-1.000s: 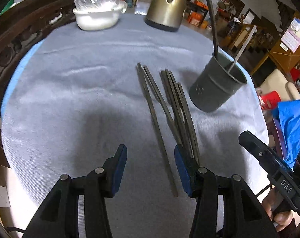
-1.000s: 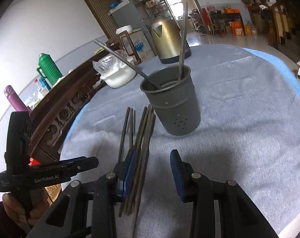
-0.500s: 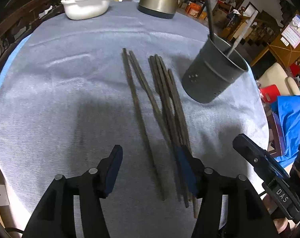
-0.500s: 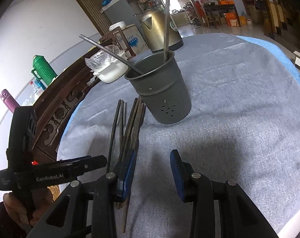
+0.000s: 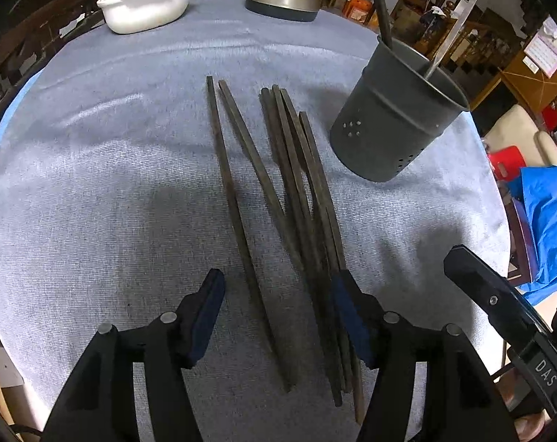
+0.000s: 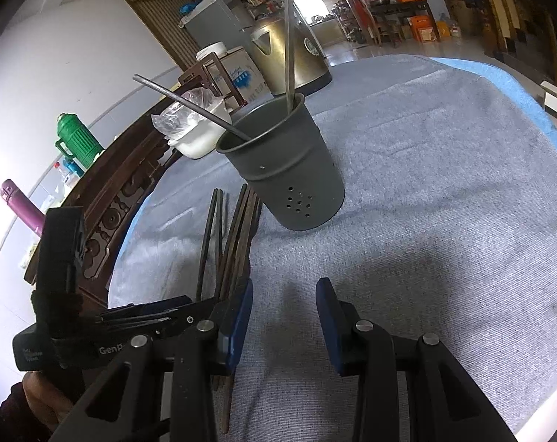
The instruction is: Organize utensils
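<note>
The left gripper (image 5: 278, 305), jaws opening, straddles the near ends of the chopsticks (image 5: 278, 191), which run lengthwise away toward the holder (image 5: 392, 118) at far right. The right gripper (image 6: 284, 316) hangs part-open, empty, just right of them.

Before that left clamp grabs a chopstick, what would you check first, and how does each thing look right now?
1. Left gripper jaws clear of the wood: ok, opening, sticks between them.
2. One stick isolated: not ok, chopsticks lie bunched.
3. Utensil holder upright: ok.
4. Room in the holder: ok, only two utensils inside.
5. Right gripper empty: ok, open over the cloth.
6. Pads touching the cloth: cannot tell.
</note>
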Demonstrator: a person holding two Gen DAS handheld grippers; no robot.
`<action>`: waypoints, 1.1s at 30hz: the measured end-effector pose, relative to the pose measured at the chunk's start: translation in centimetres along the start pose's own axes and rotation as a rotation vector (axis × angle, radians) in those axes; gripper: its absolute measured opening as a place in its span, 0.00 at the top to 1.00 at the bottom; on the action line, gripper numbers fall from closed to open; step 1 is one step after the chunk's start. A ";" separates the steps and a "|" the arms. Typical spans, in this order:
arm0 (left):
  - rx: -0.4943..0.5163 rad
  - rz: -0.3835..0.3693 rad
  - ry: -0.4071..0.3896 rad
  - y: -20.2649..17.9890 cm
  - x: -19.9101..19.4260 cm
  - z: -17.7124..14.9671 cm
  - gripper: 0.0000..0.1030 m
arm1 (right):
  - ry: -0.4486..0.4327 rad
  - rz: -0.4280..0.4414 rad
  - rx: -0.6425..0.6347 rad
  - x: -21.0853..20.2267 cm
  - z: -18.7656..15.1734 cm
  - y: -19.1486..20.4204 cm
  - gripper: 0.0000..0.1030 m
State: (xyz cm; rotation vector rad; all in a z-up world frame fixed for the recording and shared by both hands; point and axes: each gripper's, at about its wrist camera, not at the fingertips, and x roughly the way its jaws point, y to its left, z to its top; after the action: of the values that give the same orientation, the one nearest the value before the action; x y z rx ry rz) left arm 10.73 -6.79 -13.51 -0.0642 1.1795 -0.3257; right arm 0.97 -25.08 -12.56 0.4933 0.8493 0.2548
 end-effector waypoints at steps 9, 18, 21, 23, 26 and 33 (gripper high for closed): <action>-0.040 0.029 -0.006 2.2 -1.1 -1.2 0.70 | 0.004 0.002 -0.006 -0.1 0.1 0.4 0.63; -0.114 -0.063 0.027 6.0 -3.0 -3.6 0.95 | 0.089 0.027 -0.060 2.4 0.3 3.3 0.62; -0.130 -0.097 0.027 6.9 -3.6 -4.5 0.95 | 0.117 -0.011 -0.096 3.8 0.6 4.2 0.62; -0.143 -0.113 0.031 7.2 -3.9 -4.9 0.95 | 0.161 -0.050 -0.096 5.3 0.8 4.4 0.62; -0.164 -0.122 0.030 8.0 -4.5 -5.6 0.95 | 0.237 -0.090 -0.106 7.1 0.6 4.7 0.74; -0.208 -0.122 0.022 10.3 -5.7 -6.6 0.95 | 0.240 -0.104 -0.170 7.3 -0.3 5.7 0.92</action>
State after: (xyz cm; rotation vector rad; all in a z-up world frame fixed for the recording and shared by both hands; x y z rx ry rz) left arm 5.03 5.42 -13.22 -0.3152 1.2312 -0.3109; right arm 5.28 -17.19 -14.56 0.2615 1.0732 0.2917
